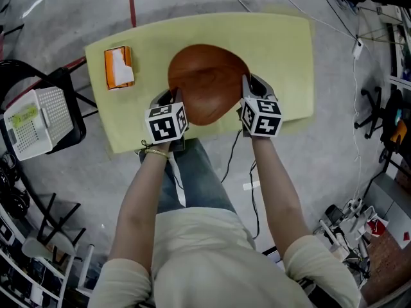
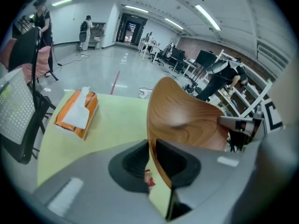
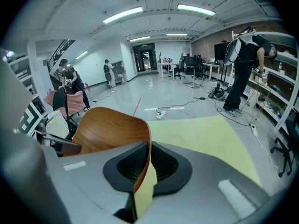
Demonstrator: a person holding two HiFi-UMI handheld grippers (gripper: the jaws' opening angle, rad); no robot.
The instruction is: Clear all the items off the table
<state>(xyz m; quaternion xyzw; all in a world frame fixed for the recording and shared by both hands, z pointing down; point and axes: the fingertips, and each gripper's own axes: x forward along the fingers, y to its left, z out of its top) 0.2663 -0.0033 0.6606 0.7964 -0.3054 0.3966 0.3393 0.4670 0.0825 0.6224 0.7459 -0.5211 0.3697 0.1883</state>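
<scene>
A large brown wooden bowl (image 1: 207,82) hangs above the yellow-green table (image 1: 282,56), held at both sides. My left gripper (image 1: 172,101) is shut on the bowl's left rim (image 2: 156,139). My right gripper (image 1: 249,88) is shut on the right rim (image 3: 145,157). In each gripper view the thin wooden wall (image 3: 112,132) runs between the dark pads. An orange tissue box (image 1: 119,67) with a white tissue sticking out lies on the table's left part; it also shows in the left gripper view, as the tissue box (image 2: 77,112).
A black chair (image 1: 61,111) with a white perforated basket (image 1: 35,120) on it stands left of the table. Cables (image 1: 334,24) run over the grey floor behind the table. Shelves and clutter stand at the right (image 1: 385,108). People stand far off in the room (image 3: 243,69).
</scene>
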